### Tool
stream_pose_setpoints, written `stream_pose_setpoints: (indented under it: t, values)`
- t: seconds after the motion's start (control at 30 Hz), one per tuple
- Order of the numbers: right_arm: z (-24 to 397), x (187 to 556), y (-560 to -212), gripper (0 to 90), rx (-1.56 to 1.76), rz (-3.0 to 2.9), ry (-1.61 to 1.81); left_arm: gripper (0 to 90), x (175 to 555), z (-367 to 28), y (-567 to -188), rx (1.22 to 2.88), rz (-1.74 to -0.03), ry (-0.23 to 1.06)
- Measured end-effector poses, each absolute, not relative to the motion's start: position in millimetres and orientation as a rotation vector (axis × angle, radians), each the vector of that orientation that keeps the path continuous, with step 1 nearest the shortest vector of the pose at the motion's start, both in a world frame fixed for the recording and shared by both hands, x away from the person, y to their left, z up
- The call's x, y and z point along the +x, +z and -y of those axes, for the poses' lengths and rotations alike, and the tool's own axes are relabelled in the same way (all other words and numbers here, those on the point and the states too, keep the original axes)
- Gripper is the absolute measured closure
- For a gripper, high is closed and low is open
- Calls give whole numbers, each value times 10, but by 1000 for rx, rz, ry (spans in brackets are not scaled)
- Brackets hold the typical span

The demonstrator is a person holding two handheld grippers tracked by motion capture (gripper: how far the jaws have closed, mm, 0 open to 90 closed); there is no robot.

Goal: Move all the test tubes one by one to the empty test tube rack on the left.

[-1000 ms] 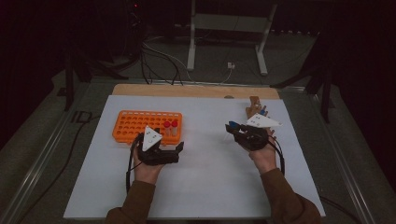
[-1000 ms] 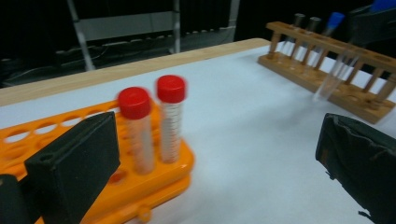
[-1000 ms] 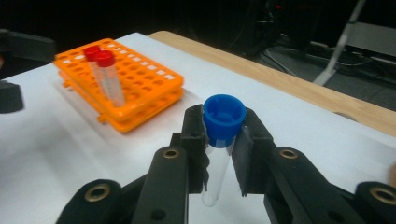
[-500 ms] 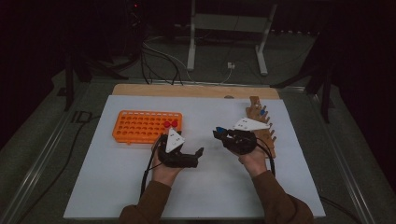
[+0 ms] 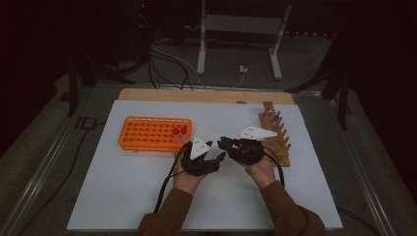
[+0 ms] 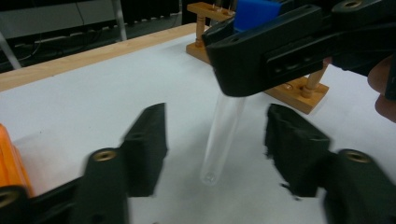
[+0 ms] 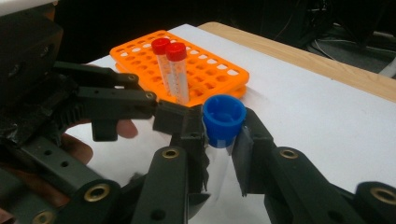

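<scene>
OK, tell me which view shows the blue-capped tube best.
The left gripper view: the clear tube hangs full length from the right tongs, between the left tongs' open jaws. The right gripper view shows mainly its blue cap; the high view, just a blue speck.

Brown sleeves (image 5: 287, 214) cover both forearms. Each hand carries a black gripper: the left gripper (image 5: 220, 158) and right gripper (image 5: 222, 142) both bear a pale three-cornered plate on top, brass-coloured screw eyelets along blocky black fingers (image 6: 144, 147), and a trailing black cable (image 5: 164, 184).
</scene>
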State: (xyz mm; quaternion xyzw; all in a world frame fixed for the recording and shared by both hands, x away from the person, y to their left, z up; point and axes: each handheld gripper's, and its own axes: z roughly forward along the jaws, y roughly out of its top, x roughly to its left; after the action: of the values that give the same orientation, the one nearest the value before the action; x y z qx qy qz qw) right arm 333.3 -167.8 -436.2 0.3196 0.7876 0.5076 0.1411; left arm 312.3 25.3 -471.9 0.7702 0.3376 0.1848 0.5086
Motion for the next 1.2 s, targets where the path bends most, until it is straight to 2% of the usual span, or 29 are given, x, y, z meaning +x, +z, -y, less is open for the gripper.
stream_pose_setpoints:
  t: [0.2, 0.43, 0.57, 0.9, 1.2]
  values:
    - [1655, 3326, -4374, 761, 919, -2283, 1465, 609, 3123, -233, -4720, 1856, -797, 434]
    - [1631, 3320, -4391, 762, 915, -2293, 1465, 735, 3128, -236, -4725, 1852, -785, 413]
    - [1635, 3323, -4390, 756, 916, -2293, 1466, 761, 3116, -221, -4725, 1856, -770, 415]
    - [1772, 3361, -4360, 421, 963, -2255, 1523, 769, 3156, -309, -4723, 1867, -809, 443]
    - [1870, 3346, -4385, 201, 986, -2211, 1465, 768, 3163, -497, -4691, 1848, -847, 456]
